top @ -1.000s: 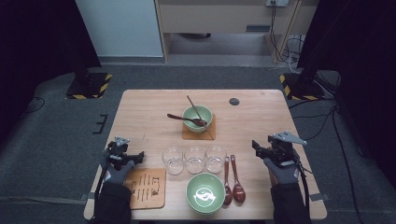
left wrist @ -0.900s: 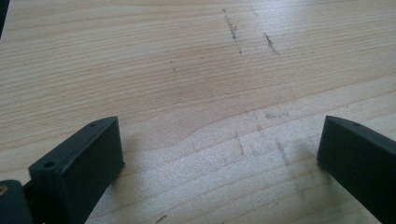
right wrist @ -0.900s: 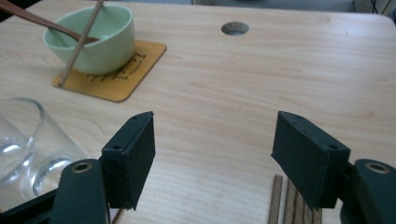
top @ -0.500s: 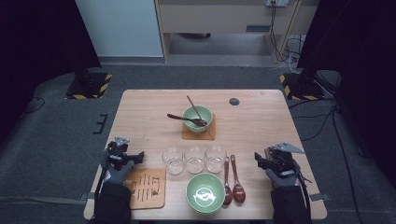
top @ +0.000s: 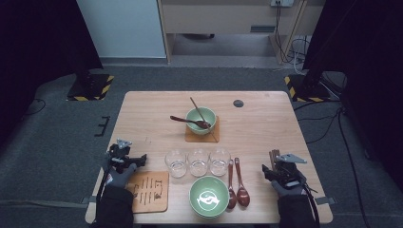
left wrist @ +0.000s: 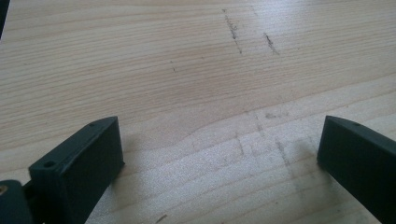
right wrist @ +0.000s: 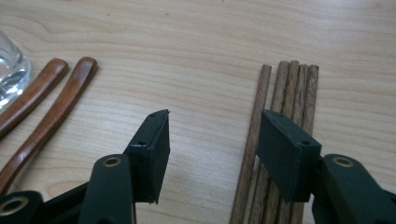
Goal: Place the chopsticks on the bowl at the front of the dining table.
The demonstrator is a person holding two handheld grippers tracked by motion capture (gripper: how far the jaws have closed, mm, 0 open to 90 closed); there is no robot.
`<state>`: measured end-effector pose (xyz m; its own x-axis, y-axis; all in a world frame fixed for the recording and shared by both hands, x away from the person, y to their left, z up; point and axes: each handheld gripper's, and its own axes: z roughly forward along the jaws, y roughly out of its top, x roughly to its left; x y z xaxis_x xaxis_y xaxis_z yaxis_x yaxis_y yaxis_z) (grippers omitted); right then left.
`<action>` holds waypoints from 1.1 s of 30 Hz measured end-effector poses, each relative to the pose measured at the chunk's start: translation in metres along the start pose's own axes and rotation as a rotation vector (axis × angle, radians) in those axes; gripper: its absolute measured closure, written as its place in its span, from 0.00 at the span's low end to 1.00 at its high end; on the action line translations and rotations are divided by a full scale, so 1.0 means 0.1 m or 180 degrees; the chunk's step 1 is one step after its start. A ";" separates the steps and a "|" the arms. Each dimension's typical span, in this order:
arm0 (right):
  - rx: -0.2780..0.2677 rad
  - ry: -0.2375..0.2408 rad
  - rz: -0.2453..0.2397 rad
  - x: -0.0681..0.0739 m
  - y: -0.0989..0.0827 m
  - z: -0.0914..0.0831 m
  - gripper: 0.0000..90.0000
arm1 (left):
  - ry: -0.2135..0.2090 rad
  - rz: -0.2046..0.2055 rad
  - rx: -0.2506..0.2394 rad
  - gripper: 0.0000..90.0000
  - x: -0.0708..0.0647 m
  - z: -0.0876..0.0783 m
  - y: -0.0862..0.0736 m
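Chopsticks at the table's right edge

Chopsticks, thin dark wooden sticks, lie bundled on a pale, grained wooden table over grey carpet. The right gripper, jaws half open and just closing, holds nothing; one jaw overlaps them. The left gripper gapes wide, empty

I am counting two green ceramic bowls, three clear drinking glasses, two brown wooden spoons lying by the near bowl plus one in the far bowl, four dark wooden chopsticks, and one square wooden coaster.
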<state>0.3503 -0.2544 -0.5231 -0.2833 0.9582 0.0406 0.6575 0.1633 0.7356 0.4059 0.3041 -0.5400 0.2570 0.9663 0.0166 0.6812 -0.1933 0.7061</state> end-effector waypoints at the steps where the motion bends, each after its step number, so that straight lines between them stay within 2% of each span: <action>1: 0.0016 -0.0012 0.0006 0.00 -0.01 0.00 0.50 | 0.0000 0.0000 0.0000 0.00 0.00 0.00 0.00; 13: 0.0115 -0.0102 0.0004 -0.04 -0.06 0.02 0.51 | 0.0000 -0.0001 -0.0001 0.00 0.00 0.00 0.00; 33: 0.0138 -0.0077 -0.0082 -0.01 -0.07 0.02 0.53 | -0.0001 0.0000 0.0000 0.00 0.00 0.00 0.00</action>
<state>0.3474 -0.2560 -0.5301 -0.2838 0.9589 0.0053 0.6800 0.1973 0.7061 0.4059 0.3041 -0.5400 0.2571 0.9663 0.0164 0.6813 -0.1932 0.7061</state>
